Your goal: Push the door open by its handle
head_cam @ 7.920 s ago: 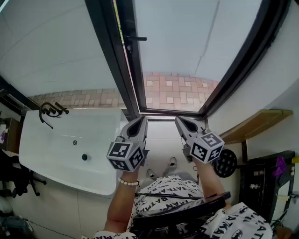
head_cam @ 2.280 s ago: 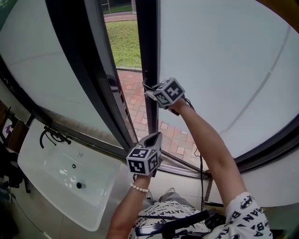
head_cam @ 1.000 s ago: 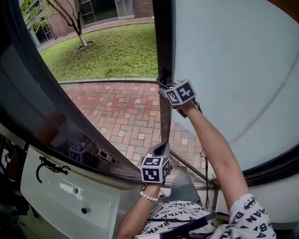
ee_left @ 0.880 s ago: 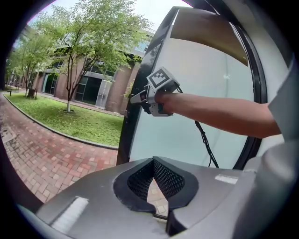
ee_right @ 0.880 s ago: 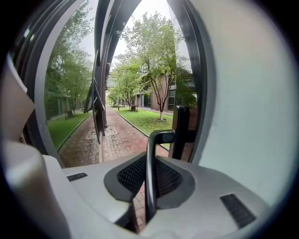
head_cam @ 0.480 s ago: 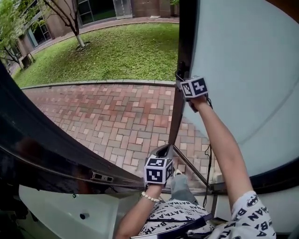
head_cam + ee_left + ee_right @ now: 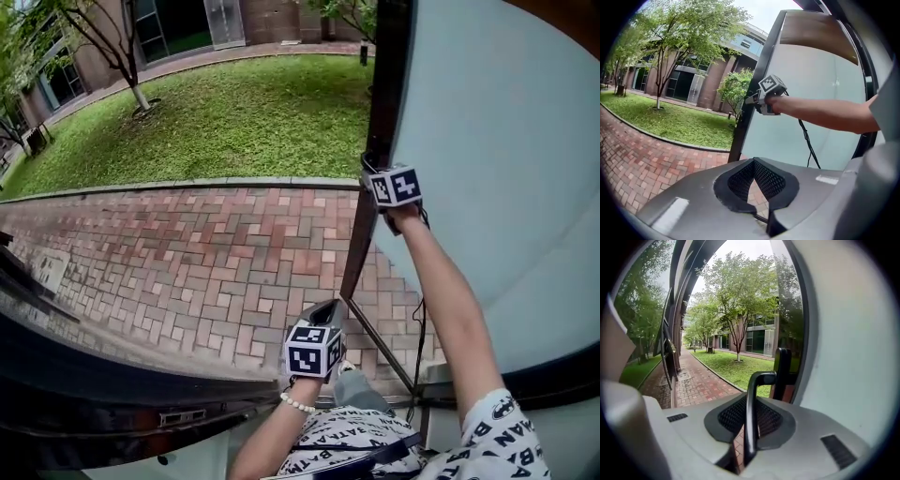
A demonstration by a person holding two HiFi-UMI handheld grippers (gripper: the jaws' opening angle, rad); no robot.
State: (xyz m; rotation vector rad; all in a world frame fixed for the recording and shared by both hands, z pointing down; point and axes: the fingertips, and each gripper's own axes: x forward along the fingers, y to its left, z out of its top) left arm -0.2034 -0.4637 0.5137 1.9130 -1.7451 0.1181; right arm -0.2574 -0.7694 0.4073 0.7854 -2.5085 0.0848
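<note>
Clamping narrowly on the stiff black handle [image 7: 750,413] at the free edge of the door [image 7: 487,159], the right gripper [image 7: 372,172] holds a probably heavy, well-open glass panel; the left gripper [image 7: 325,309] hangs closed and empty, lower beside that door.

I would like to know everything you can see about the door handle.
The door handle is a slim, dark lever, apparently metal or plastic, with a rounded bend. One arm joins an upright dark mount on the door's dark frame, beside the frosted panel; the other runs down between the jaws of the right gripper, which are closed on it.
</note>
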